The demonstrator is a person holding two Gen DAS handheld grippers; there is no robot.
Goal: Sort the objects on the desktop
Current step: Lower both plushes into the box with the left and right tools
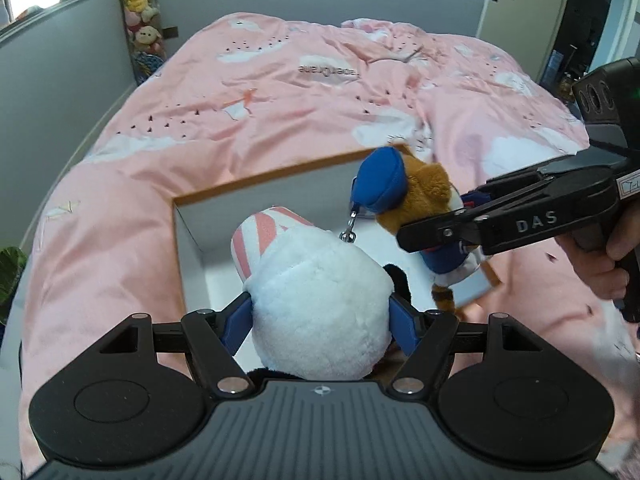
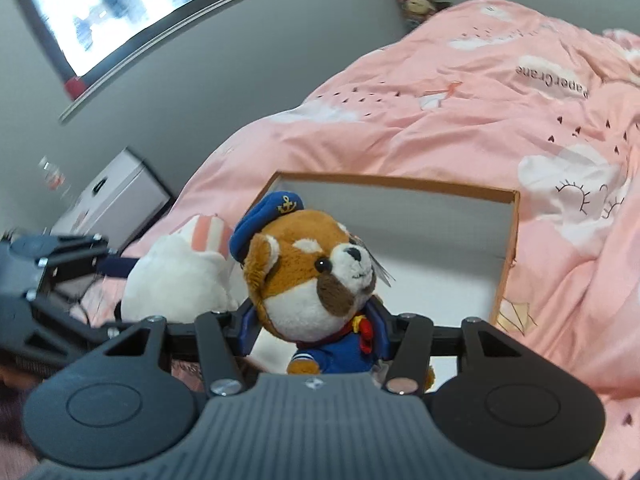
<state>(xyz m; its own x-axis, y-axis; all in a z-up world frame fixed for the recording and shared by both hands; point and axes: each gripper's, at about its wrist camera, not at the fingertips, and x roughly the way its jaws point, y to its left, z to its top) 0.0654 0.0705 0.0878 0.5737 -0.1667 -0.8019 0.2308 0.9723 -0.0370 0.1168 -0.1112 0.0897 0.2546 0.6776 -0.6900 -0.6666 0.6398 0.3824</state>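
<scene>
My left gripper (image 1: 320,316) is shut on a white plush toy (image 1: 320,304) with a pink-striped cap and holds it over the near edge of an open white box (image 1: 192,236) with a brown rim. My right gripper (image 2: 316,328) is shut on a brown red-panda plush (image 2: 312,276) in a blue sailor cap and suit and holds it above the same box (image 2: 440,240). In the left wrist view the panda plush (image 1: 424,196) hangs at right in the right gripper (image 1: 452,236). In the right wrist view the white plush (image 2: 176,284) sits at left in the left gripper (image 2: 116,268).
The box lies on a bed with a pink patterned duvet (image 1: 280,92). A column of plush toys (image 1: 142,12) hangs at the far wall. A door (image 1: 516,4) stands at the back right. A white cabinet (image 2: 116,200) is beside the bed.
</scene>
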